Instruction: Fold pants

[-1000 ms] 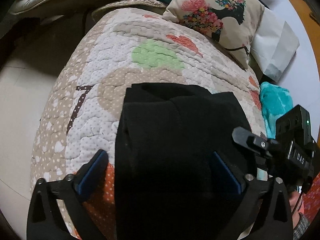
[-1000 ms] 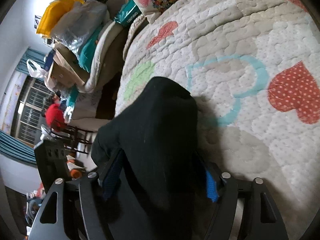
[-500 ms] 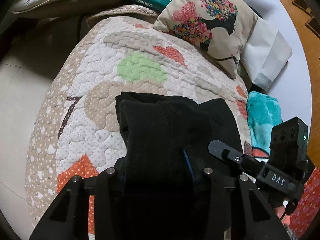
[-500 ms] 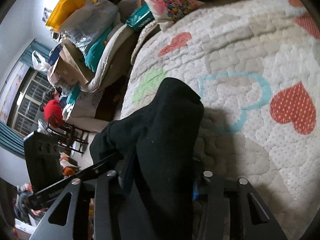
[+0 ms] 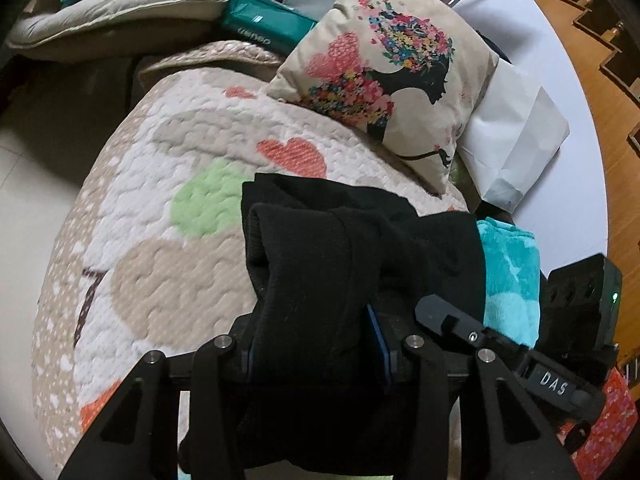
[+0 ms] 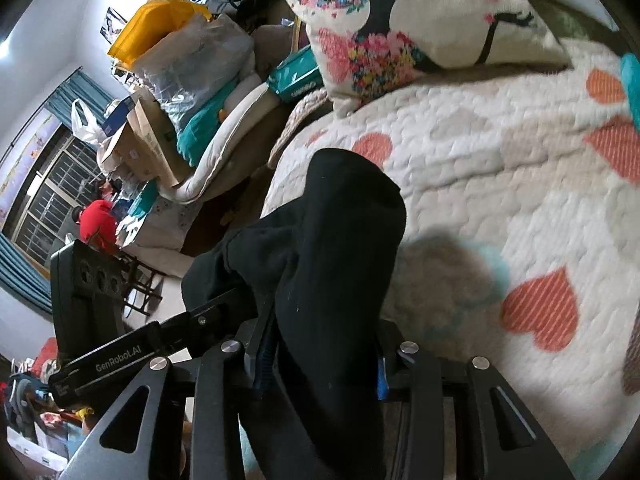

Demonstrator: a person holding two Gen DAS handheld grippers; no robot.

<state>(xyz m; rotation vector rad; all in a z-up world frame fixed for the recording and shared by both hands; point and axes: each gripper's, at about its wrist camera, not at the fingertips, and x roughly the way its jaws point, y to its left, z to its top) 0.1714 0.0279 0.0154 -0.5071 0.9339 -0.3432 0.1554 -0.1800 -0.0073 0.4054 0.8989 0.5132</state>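
Quilt [image 5: 192,184] edge curves off at 9 o'clock in the left wrist view, bare pale floor [image 5: 28,184] beyond it; open quilt from 9 to 12 o'clock of the pants [image 5: 320,264]. In the right wrist view, open quilt runs from 1 to 4 o'clock of the cloth, orange hearts printed on it.

Surface: padded quilt, cream with green, tan and orange patches. Floral pillow [image 5: 384,80] lies at 1 o'clock of the pants, white paper bag [image 5: 516,144] just beside it, teal towel [image 5: 508,272] touching the pants' edge at 3 o'clock. A green packet [image 5: 264,24] and grey cushion [image 5: 116,16] sit at 11 o'clock. Room in the right wrist view: cluttered pile with a yellow bag [image 6: 160,20] at 11 o'clock, barred window [image 6: 44,184] at 9 o'clock.

Left gripper [image 5: 316,344]: low, pointing forward over the quilt, fingers closed tight on a bunched fold of the black pants; blue pad visible at the cloth's right side. Right gripper [image 6: 320,364]: likewise clamped on a raised ridge of the pants [image 6: 340,264], cloth standing up between the blue pads. Each gripper body shows in the other's view
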